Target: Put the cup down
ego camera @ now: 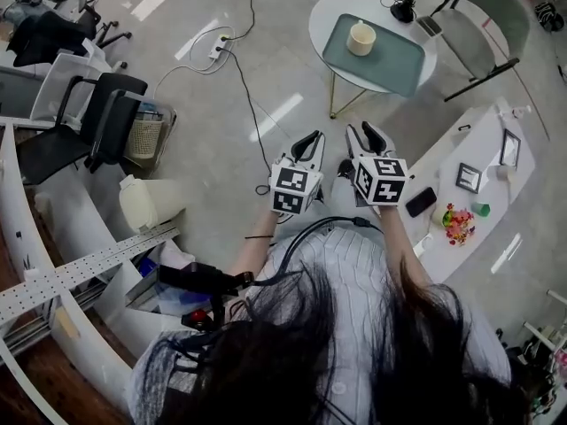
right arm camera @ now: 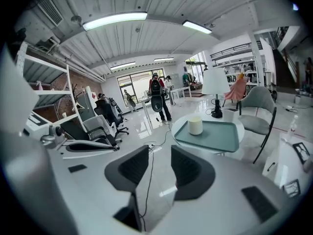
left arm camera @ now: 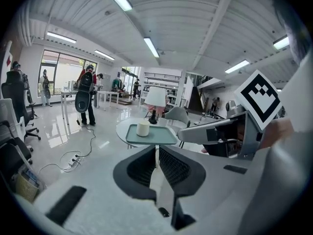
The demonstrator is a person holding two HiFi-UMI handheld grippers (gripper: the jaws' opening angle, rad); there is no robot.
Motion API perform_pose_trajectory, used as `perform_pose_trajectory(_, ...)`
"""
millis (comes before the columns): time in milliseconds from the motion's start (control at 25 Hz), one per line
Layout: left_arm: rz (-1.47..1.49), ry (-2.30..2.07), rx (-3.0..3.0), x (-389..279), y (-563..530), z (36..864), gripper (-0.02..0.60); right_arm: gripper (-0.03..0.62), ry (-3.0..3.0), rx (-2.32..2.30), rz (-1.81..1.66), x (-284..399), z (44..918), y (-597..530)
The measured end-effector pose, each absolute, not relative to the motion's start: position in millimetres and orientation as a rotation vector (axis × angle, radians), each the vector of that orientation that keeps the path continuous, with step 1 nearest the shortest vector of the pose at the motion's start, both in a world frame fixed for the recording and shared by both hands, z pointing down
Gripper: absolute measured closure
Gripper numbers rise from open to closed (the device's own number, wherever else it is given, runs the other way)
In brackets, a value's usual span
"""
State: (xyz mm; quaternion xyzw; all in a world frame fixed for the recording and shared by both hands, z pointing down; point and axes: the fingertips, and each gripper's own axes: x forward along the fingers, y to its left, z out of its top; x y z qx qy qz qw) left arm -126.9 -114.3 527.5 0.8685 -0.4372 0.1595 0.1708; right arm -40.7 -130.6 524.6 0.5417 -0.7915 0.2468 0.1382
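Floor (ego camera: 266, 87): pale and glossy, with ceiling lights reflected in it; a black cable runs across it.
Counter (ego camera: 447, 171): white, at the person's right; it carries small framed pictures and other small items.
Round table (ego camera: 323, 16): white top on thin legs, well ahead of both grippers.
Chair (ego camera: 487, 16): grey-green seat on a dark frame, just beside the table on its far right.
Tray (ego camera: 394, 65): teal, rectangular, lying flat on the table top (it covers most of it).
Left gripper (ego camera: 307, 146): held in the air over the floor, level with the other gripper. Its own view (left arm camera: 156, 151) shows the jaw tips drawn together with only a sliver between them and nothing gripped.
Right gripper (ego camera: 372, 138): also in the air, pointing toward the table. Its own view (right arm camera: 160, 170) shows the jaws partly apart with a clear gap; only floor shows through it, so it is empty.
Lamp (right arm camera: 215, 84): white shade on a black base, at the table's far edge behind the tray.
Cup (ego camera: 361, 38): cream, upright on the tray near its far left corner. It is well apart from both grippers and touched by neither.
Power strip (ego camera: 219, 47): white, on the floor left of the table.
Phone (ego camera: 420, 202): dark, flat on the counter, near the right gripper.
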Motion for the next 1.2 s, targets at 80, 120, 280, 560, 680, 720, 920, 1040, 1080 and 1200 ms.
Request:
perform_pose_trajectory(80, 0.43, -1.227, 2.471, -117, -112, 522, 0.549, 0.442, -2.281, 1.574, 0.724, -35, 524, -124)
perform_pose_trajectory(120, 0.421, -1.222, 2.475, -112, -111, 520, 0.551, 0.445, -2.277, 1.577, 0.728, -31, 524, -122)
perform_pose_trajectory(280, 0.424, -1.215, 2.475, -105, -108, 525, 0.55, 0.459, -2.272, 1.58, 0.753, -25, 525, -115)
perform_pose_trajectory(560, 0.418, -1.247, 2.452, -98, -102, 523, 0.551, 0.475, -2.274, 1.581, 0.769, -11, 525, -96)
perform_pose_trajectory(680, 0.403, -1.239, 2.442, -85, -90, 524, 0.551, 0.48, -2.274, 1.58, 0.759, 2, 525, -83)
perform_pose_trajectory(720, 0.397, -1.239, 2.442, -79, -86, 521, 0.55, 0.482, -2.274, 1.58, 0.752, 7, 525, -79)
perform_pose_trajectory(920, 0.401, -1.254, 2.462, -50, -61, 510, 0.551, 0.488, -2.292, 1.581, 0.752, 36, 522, -56)
perform_pose_trajectory(1040, 0.418, -1.273, 2.464, -41, -40, 509, 0.549, 0.492, -2.312, 1.578, 0.759, 46, 521, -40)
perform_pose_trajectory(1080, 0.423, -1.282, 2.461, -38, -34, 509, 0.55, 0.493, -2.321, 1.575, 0.759, 49, 520, -34)
perform_pose_trajectory(1200, 0.415, -1.314, 2.441, -32, -16, 506, 0.55, 0.496, -2.351, 1.555, 0.761, 55, 517, -17)
